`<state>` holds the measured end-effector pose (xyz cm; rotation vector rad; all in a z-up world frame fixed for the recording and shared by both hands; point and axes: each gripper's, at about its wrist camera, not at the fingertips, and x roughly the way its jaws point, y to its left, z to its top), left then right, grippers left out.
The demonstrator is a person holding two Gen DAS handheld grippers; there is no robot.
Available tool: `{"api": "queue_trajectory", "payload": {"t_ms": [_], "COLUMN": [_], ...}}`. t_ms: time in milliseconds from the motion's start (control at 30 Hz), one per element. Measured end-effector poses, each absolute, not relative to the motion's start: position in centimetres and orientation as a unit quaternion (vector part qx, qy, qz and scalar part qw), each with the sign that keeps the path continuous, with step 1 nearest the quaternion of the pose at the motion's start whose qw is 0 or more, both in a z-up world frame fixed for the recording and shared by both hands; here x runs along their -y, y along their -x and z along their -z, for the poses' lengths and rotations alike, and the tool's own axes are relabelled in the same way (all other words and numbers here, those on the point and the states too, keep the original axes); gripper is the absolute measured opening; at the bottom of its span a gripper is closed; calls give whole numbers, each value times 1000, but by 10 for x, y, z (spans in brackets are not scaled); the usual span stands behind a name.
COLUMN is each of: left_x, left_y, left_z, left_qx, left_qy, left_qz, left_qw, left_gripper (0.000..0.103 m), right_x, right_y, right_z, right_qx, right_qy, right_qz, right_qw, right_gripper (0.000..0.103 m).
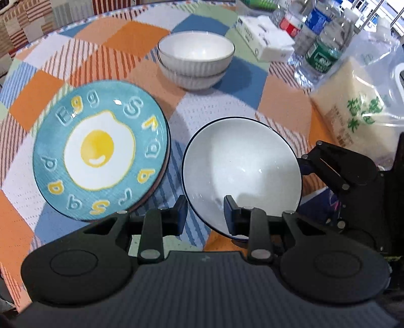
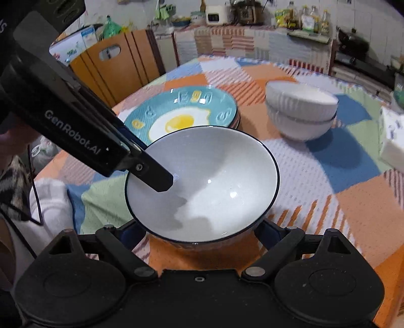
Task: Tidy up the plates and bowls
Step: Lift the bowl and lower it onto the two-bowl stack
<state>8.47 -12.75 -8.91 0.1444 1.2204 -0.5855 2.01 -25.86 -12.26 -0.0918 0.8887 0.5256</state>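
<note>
A white bowl with a dark rim (image 1: 242,171) (image 2: 204,184) is held tilted above the checked tablecloth. My left gripper (image 1: 205,214) straddles its near rim, one finger inside and one outside; the left finger also shows inside the bowl in the right wrist view (image 2: 156,176). My right gripper (image 2: 199,230) has a finger on each side of the bowl's lower body and seems to hold it. A teal egg-pattern plate (image 1: 101,148) (image 2: 186,113) lies on a stack of plates to the left. Two stacked white ribbed bowls (image 1: 195,60) (image 2: 300,111) stand further back.
A tissue box (image 1: 262,37), several water bottles (image 1: 323,48) and a bagged pack (image 1: 353,106) stand at the table's far right. A wooden chair (image 2: 113,65) and a cluttered counter (image 2: 252,17) lie beyond the table. A person's clothing (image 2: 48,201) is at the left.
</note>
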Motion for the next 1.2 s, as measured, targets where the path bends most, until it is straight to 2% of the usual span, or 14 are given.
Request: {"api": "queue_trajectory", "payload": {"t_ms": [200,733,1200], "left_x": [135,147,188], "left_y": [-89,-139,-228], "left_z": [70,12,27], "left_qx": [-536,-473,-474], "left_qy": [-94,-89,-104], "left_qz": [261,243,209], "left_qw": [797,842,849], "left_gripper": [29,29,29], "right_x": [261,274,292], "right_y": [-30,-82,-163], "right_z": [100,58,68], "right_qx": [-394,-320,-322], "right_qy": [48,52,26], "right_qz": [-245,-224,-188], "right_qw": [884,919,927], "right_gripper": [94,94,94]}}
